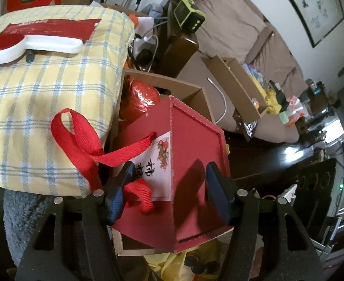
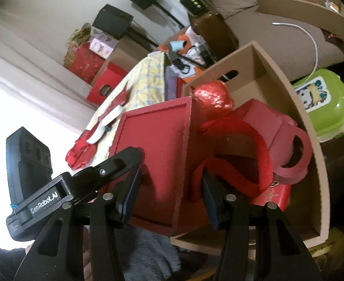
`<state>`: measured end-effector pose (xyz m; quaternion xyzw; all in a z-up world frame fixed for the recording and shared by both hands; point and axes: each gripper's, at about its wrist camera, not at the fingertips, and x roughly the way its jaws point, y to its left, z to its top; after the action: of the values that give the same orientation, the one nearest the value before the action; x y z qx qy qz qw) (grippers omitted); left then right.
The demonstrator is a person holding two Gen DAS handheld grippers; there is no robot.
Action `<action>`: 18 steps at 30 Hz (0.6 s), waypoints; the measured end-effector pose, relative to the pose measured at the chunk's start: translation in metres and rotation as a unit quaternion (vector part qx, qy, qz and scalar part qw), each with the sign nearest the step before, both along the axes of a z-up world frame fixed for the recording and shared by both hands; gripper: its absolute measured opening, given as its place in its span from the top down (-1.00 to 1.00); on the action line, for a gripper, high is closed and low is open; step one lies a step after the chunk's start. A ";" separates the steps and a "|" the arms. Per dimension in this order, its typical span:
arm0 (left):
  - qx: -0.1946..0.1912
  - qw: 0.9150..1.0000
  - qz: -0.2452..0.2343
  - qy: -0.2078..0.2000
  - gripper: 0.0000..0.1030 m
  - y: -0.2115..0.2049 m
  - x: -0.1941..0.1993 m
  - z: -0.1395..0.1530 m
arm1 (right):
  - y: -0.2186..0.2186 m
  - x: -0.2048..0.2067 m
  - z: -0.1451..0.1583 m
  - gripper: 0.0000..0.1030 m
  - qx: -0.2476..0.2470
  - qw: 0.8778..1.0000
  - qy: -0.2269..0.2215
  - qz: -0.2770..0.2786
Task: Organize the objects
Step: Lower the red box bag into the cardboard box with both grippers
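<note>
A red hexagonal gift box (image 1: 190,145) with a white label and a red ribbon handle (image 1: 78,131) hangs tilted over an open cardboard box (image 1: 186,86). My left gripper (image 1: 169,189) is shut on it, its blue pads pressing on opposite faces. My right gripper (image 2: 169,196) is shut on the same gift box (image 2: 157,140) from another side, with the ribbon (image 2: 254,140) draped by its right pad. One finger (image 2: 115,161) of the left gripper shows against the box's left face. Inside the cardboard box (image 2: 308,121) lie a red foil ball (image 2: 213,94) and another red box (image 2: 263,119).
A yellow plaid bundle (image 1: 43,89) presses against the cardboard box's left side, with a white and red brush (image 1: 31,44) on top. A green lunch box (image 2: 322,103) stands to its right. A brown sofa (image 1: 230,23) behind holds a cardboard tray (image 1: 240,84) and white cable (image 1: 221,96).
</note>
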<state>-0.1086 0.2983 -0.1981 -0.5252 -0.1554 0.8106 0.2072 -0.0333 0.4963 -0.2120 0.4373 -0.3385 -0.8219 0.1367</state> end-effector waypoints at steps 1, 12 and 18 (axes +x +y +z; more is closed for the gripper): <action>0.000 1.000 -0.004 0.000 -0.11 0.002 0.000 0.000 | 0.002 0.001 0.000 0.02 0.003 1.000 -0.002 -0.004; 0.016 0.999 -0.022 -0.037 -0.11 -0.007 0.007 -0.008 | -0.002 0.006 0.007 0.04 0.050 0.999 -0.011 0.008; -0.003 0.997 -0.059 -0.048 -0.12 0.004 0.023 -0.019 | 0.003 0.005 -0.008 0.05 0.060 0.997 -0.044 0.001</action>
<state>-0.0852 0.3019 -0.2172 -0.5723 -0.1315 0.7712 0.2458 -0.0287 0.4995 -0.2196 0.4805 -0.2935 -0.8208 0.0961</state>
